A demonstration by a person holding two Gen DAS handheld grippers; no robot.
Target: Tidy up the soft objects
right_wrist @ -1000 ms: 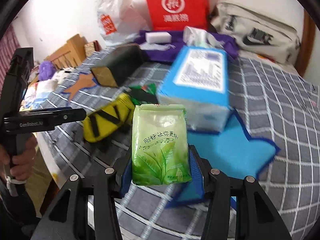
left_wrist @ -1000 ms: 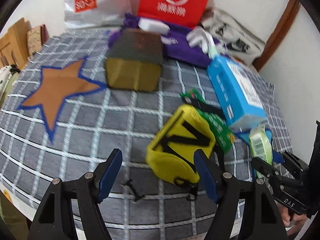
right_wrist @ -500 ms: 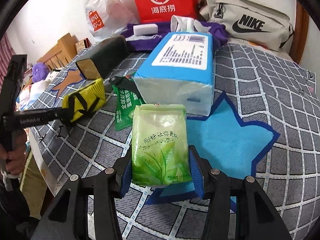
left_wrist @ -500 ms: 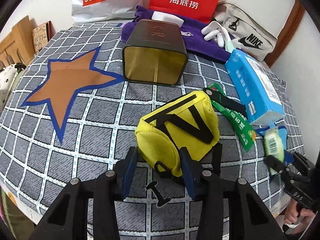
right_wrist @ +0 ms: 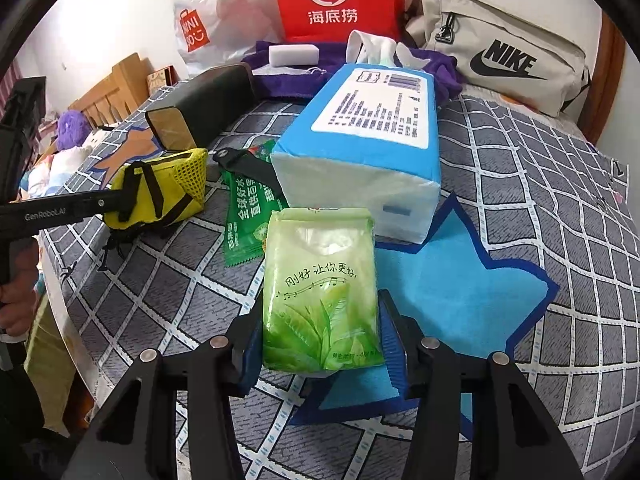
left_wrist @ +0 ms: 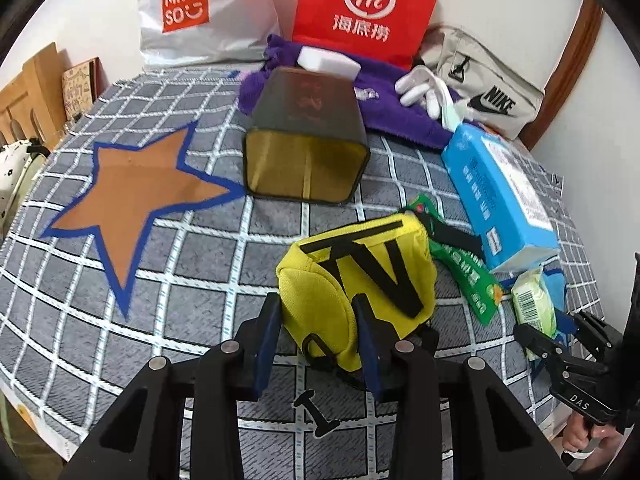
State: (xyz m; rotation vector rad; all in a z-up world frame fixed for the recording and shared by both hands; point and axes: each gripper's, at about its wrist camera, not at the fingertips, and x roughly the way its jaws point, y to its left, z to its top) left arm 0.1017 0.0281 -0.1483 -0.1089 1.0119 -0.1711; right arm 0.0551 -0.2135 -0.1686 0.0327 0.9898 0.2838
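A yellow pouch (left_wrist: 360, 264) with black straps lies on the checked cloth (left_wrist: 192, 264). My left gripper (left_wrist: 318, 312) has its near end between the blue pads; the jaws are closing and press into the fabric. From the right wrist view the same pouch (right_wrist: 160, 192) sits at the left with a black finger across it. My right gripper (right_wrist: 320, 320) is shut on a green tissue pack (right_wrist: 320, 280), held above the blue star mat (right_wrist: 460, 292). That pack (left_wrist: 534, 308) also shows at the right edge of the left wrist view.
A blue tissue box (right_wrist: 372, 140) and a green sachet (right_wrist: 248, 216) lie between the pouch and the pack. A dark tin (left_wrist: 308, 140) lies on its side beside a brown star mat (left_wrist: 132, 192). Purple cloth (left_wrist: 400, 116), a red bag (left_wrist: 364, 8) and a Nike bag (right_wrist: 500, 52) line the back.
The left gripper's jaws went from wide open to closed around the yellow pouch's near end, and the pouch sits closer in view. The right gripper keeps its hold on the green pack.
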